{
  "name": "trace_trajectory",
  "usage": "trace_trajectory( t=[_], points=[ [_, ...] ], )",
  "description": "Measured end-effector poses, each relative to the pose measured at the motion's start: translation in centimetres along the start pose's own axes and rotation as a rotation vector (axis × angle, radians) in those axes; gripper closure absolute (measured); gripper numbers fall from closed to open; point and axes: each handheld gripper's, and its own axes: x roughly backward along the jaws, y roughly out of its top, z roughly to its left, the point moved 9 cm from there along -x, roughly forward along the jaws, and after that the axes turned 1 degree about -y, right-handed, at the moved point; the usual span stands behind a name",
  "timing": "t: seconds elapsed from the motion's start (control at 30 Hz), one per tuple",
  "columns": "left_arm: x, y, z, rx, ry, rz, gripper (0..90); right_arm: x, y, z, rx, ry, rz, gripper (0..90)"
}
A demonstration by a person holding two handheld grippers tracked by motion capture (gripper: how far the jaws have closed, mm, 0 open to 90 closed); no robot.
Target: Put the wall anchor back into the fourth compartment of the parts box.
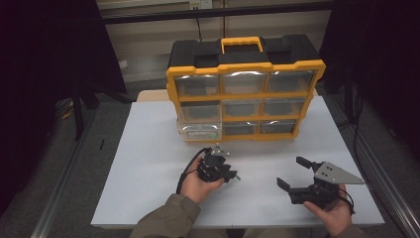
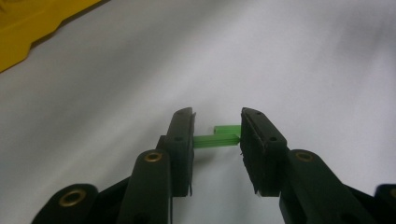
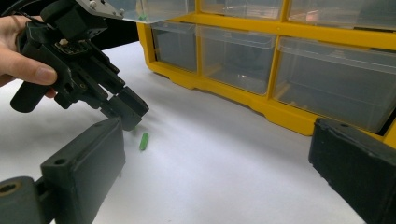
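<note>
A small green plastic piece (image 2: 216, 138) lies across the gap between the jaws of my left gripper (image 2: 217, 126), and its ends touch both pads just above the white table (image 1: 148, 148). In the high view the left gripper (image 1: 232, 174) points right, with the green piece (image 1: 237, 177) at its tip. From the right gripper view the green piece (image 3: 144, 141) sits low by the left gripper (image 3: 127, 114). My right gripper (image 1: 292, 171) rests at the front right with its jaws wide apart and nothing between them; its own jaws frame the right gripper view (image 3: 217, 140).
A yellow and black organiser case (image 1: 245, 69) with clear drawers stands at the back of the table. Its bottom-left drawer (image 1: 199, 130) sticks out a little. A dark floor and rails flank the table.
</note>
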Motion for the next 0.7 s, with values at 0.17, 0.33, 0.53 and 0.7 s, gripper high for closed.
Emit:
trace_trajectory(
  t=[0.17, 0.33, 0.53, 0.7],
  points=[
    [0.2, 0.4, -0.3, 0.008, -0.019, -0.003, 65.5, 0.0, 0.0, 0.0, 0.0, -0.001, 0.0, 3.6],
    [0.6, 0.9, -0.4, 0.01, -0.031, -0.005, 65.5, 0.0, 0.0, 0.0, 0.001, -0.002, 0.002, 3.6],
    [0.9, 1.3, -0.6, 0.023, -0.04, -0.008, 65.5, 0.0, 0.0, 0.0, 0.001, -0.001, -0.001, 3.4],
    [1.1, 1.7, -0.7, 0.016, -0.05, -0.01, 65.6, 0.0, 0.0, -0.1, -0.001, -0.004, 0.0, 3.1]
  ],
)
